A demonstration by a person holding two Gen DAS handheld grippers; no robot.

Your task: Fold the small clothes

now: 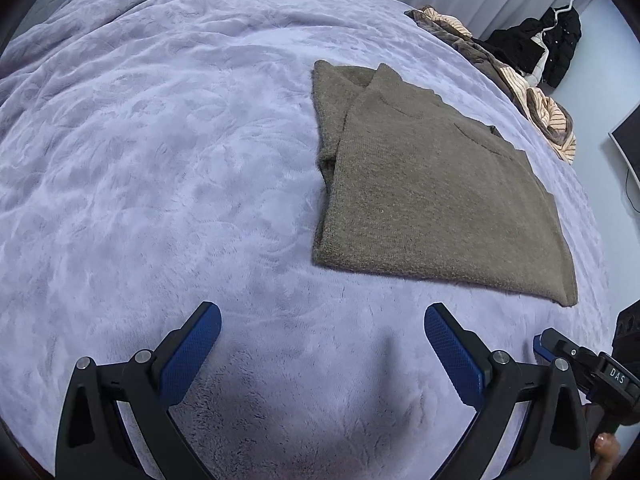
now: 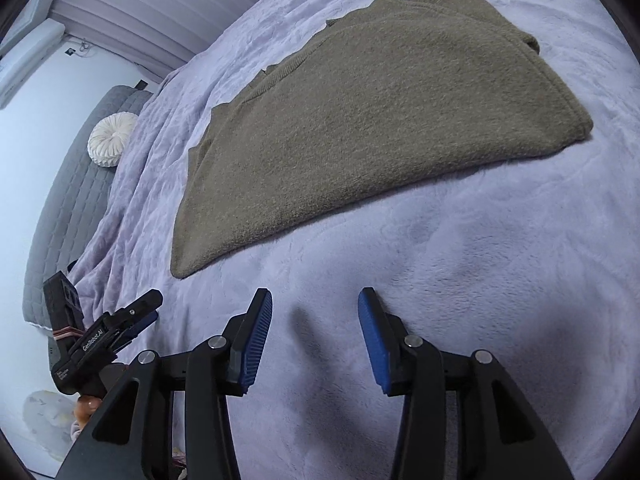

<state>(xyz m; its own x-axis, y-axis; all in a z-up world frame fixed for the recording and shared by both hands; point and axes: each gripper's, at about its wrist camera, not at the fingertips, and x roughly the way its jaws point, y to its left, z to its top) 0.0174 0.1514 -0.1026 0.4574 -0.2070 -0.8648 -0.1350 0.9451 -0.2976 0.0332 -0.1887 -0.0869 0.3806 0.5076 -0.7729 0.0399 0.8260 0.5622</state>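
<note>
The olive-brown sweater [image 1: 436,196] lies folded flat on the lavender bedspread [image 1: 160,152], right of centre and farther off than both tools in the left wrist view. Its near hem runs straight and its left edge shows a sleeve tucked under; a strip of bare bedspread separates that hem from the fingers.

The left gripper [image 1: 322,322] hovers over the bedspread with its blue-padded fingers [image 1: 192,350] spread wide and nothing between them. The right gripper [image 2: 315,306] sits just this side of the sweater's near edge, its fingers [image 2: 256,338] also apart and empty, though narrower than the left pair. Each tool shows at the edge of the other's view, low and close beside it.

To the left of the sweater the plush, lightly embossed bedspread stretches open and broad. At the far right edge of the bed a pile of clothes [image 1: 532,92], striped and brown, lies heaped. A black jacket [image 1: 552,48] hangs against the pale wall beyond. In the right wrist view, a round white cushion [image 2: 112,140] rests by the grey quilted headboard [image 2: 72,208], with pleated curtains [image 2: 160,4] behind.
</note>
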